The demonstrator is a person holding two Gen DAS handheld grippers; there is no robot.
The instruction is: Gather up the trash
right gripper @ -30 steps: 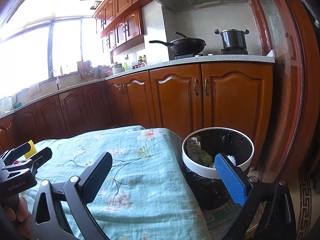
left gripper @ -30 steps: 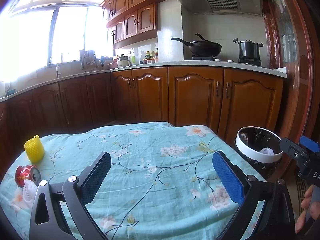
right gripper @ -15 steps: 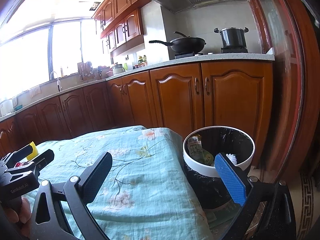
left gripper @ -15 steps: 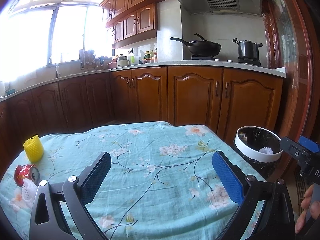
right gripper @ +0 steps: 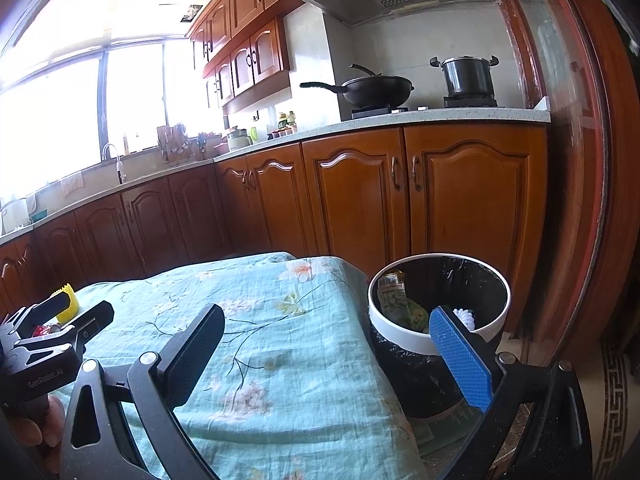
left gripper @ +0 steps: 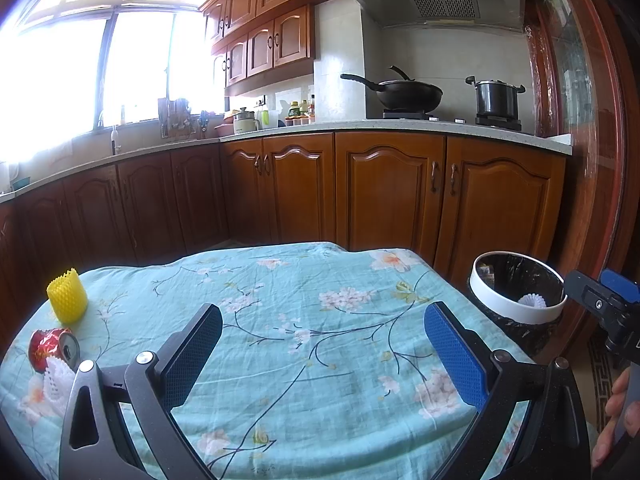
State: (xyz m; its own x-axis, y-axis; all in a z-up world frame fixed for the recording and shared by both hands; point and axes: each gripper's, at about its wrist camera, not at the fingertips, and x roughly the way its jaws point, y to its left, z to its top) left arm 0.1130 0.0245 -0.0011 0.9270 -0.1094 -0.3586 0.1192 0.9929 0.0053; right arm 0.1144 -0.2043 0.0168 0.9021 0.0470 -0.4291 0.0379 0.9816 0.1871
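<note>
A crushed red can (left gripper: 52,350), a yellow foam net (left gripper: 67,296) and a white foam net (left gripper: 58,380) lie at the table's left end. A white-rimmed bin (left gripper: 516,296) with a black liner stands off the table's right end; it also shows in the right wrist view (right gripper: 438,312) holding a green pouch (right gripper: 396,304) and a white foam net (right gripper: 464,316). My left gripper (left gripper: 322,354) is open and empty over the table's middle. My right gripper (right gripper: 324,354) is open and empty at the table's right edge, beside the bin.
The table wears a teal floral cloth (left gripper: 304,320). Wooden cabinets (left gripper: 384,192) run behind it, with a wok (left gripper: 400,94) and a pot (left gripper: 496,98) on the stove. A wooden door frame (left gripper: 592,160) stands at the right.
The right gripper has drifted slightly left and back from the bin. The left gripper has barely moved. Both stay open.
</note>
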